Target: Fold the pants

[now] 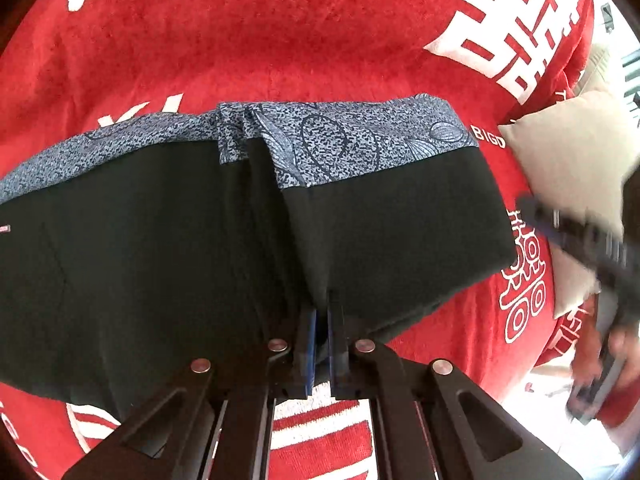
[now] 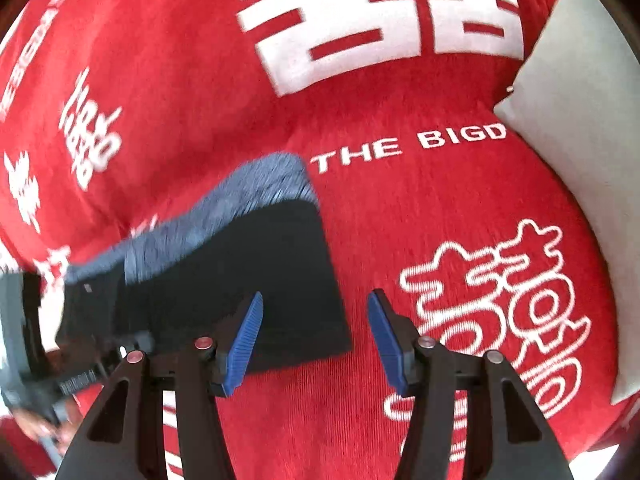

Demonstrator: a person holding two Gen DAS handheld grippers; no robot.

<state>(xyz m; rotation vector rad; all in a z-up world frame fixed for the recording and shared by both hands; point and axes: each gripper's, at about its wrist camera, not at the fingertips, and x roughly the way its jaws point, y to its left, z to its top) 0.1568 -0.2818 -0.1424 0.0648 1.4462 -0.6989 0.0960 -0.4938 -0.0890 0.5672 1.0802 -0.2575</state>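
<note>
Black pants point(image 1: 160, 240) with a blue-grey patterned waistband point(image 1: 340, 140) lie folded on a red blanket point(image 1: 280, 40). My left gripper point(image 1: 322, 312) is shut on a ridge of the black cloth at the near edge, the fabric pinched between its blue pads. In the right wrist view the pants point(image 2: 280, 260) end in a corner just left of centre. My right gripper point(image 2: 316, 296) stands open above that corner; its left pad point(image 2: 244, 340) is over the black cloth, its right pad point(image 2: 386, 336) over the blanket. Nothing is pressed between them.
The red blanket point(image 2: 400, 220) carries white lettering and large characters. A pale pillow point(image 1: 568, 160) lies at the right, the same pillow point(image 2: 580, 120) close to the right gripper's far side. A hand point(image 2: 36, 428) holds the left tool, blurred, at the lower left.
</note>
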